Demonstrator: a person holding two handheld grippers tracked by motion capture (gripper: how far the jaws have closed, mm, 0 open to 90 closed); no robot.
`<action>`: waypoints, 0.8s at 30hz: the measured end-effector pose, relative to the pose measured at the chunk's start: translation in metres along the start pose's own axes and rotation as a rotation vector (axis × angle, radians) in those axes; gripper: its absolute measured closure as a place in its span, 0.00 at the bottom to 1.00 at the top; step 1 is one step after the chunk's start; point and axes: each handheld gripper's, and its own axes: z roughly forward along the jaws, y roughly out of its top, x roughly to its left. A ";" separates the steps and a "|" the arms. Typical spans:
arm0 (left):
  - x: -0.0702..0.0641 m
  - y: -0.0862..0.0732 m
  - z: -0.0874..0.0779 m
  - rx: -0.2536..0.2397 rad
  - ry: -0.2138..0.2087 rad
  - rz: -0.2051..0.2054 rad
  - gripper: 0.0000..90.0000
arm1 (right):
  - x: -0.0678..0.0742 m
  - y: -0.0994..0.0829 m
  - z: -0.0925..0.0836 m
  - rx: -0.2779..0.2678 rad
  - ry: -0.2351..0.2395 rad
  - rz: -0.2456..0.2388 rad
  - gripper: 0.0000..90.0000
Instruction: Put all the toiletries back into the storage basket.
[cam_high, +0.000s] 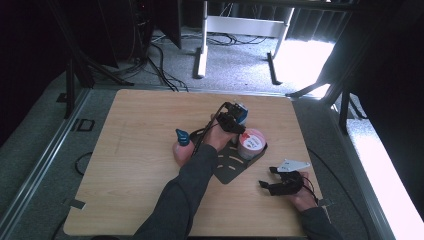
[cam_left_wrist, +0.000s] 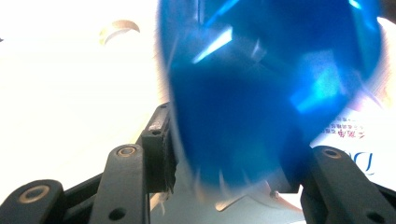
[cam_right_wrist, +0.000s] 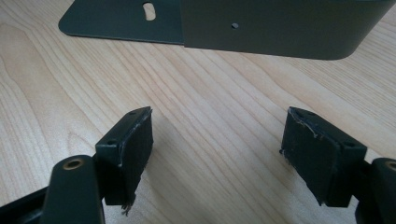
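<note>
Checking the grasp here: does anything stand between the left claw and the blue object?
Nothing visible does. The blue object sits right between the pads of the left claw, spanning the gap from one to the other.

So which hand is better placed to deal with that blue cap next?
Left, probably. The left gripper already has the blue cap between its jaws, above the tub. The right gripper rests open on the table, away from it.
</note>
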 end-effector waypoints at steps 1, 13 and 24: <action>0.000 0.000 0.000 0.002 0.006 0.005 0.59 | 0.000 0.000 0.000 0.000 0.000 -0.001 0.27; 0.000 -0.006 0.004 0.013 0.001 -0.010 0.56 | 0.000 0.000 0.000 0.000 0.000 -0.001 0.27; 0.001 -0.017 -0.002 0.004 -0.016 -0.026 0.47 | 0.000 0.000 0.000 0.001 0.000 -0.001 0.27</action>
